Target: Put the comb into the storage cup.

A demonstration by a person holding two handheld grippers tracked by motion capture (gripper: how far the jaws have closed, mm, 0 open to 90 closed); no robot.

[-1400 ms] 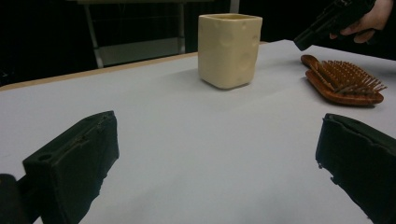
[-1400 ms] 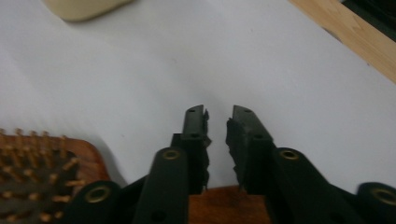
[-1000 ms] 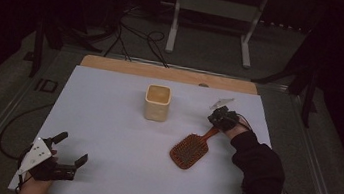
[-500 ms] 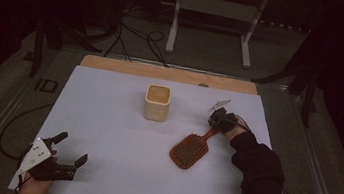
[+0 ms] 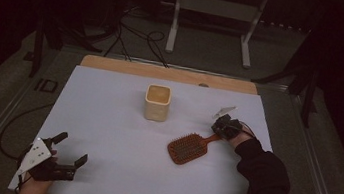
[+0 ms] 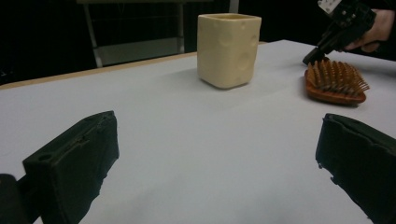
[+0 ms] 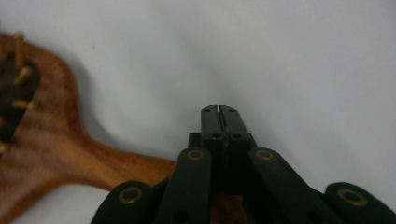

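A wooden hairbrush (image 5: 187, 149) lies bristles up on the white table top, right of centre, with its handle pointing to the far right. My right gripper (image 5: 226, 127) sits at the end of that handle. In the right gripper view its fingertips (image 7: 218, 112) press together with nothing between them, and the brush handle (image 7: 93, 163) runs underneath the linkage. My left gripper (image 5: 59, 155) rests at the near left corner with its jaws wide apart and empty (image 6: 215, 163). From there the hairbrush (image 6: 334, 81) and the right gripper (image 6: 343, 23) show at the far right.
A cream square cup (image 5: 157, 102) stands upright at the middle of the table, left of the brush; it is the cup (image 6: 228, 49) ahead of my left jaws. A wooden strip (image 5: 168, 73) borders the far edge. Cables and a metal stand lie on the floor beyond.
The right gripper has shifted slightly toward the near side, over the handle's end. The brush, the cup and the left gripper have stayed put.
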